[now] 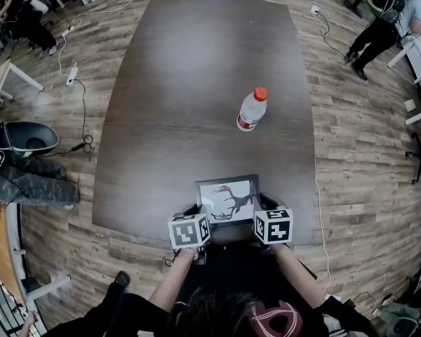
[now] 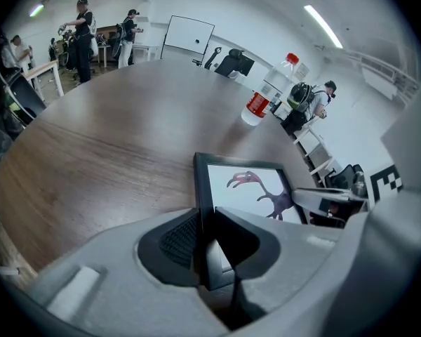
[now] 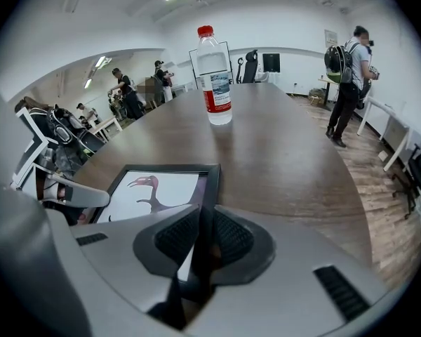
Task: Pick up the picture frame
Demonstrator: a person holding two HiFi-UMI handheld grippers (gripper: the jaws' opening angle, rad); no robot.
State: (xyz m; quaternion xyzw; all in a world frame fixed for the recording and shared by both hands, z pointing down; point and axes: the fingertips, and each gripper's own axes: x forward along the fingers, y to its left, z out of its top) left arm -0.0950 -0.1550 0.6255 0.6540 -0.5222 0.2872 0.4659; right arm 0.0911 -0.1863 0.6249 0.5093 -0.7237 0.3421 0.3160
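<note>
The picture frame (image 1: 228, 201) is black with a white print of a dark long-necked creature. It lies at the near edge of the dark wooden table (image 1: 196, 83). My left gripper (image 1: 196, 212) is closed on the frame's left rail; in the left gripper view the rail (image 2: 201, 188) sits pinched between the two ribbed pads of the gripper (image 2: 205, 248). My right gripper (image 1: 264, 206) is closed on the right rail, and in the right gripper view the frame (image 3: 161, 188) runs into the pads of the gripper (image 3: 203, 244). The frame's near corners are hidden by the jaws.
A clear plastic bottle (image 1: 252, 109) with a red cap and red label stands upright mid-table beyond the frame, seen too as the bottle (image 2: 266, 93) and the bottle (image 3: 214, 76). People stand around the room's edges, with cables on the wood floor.
</note>
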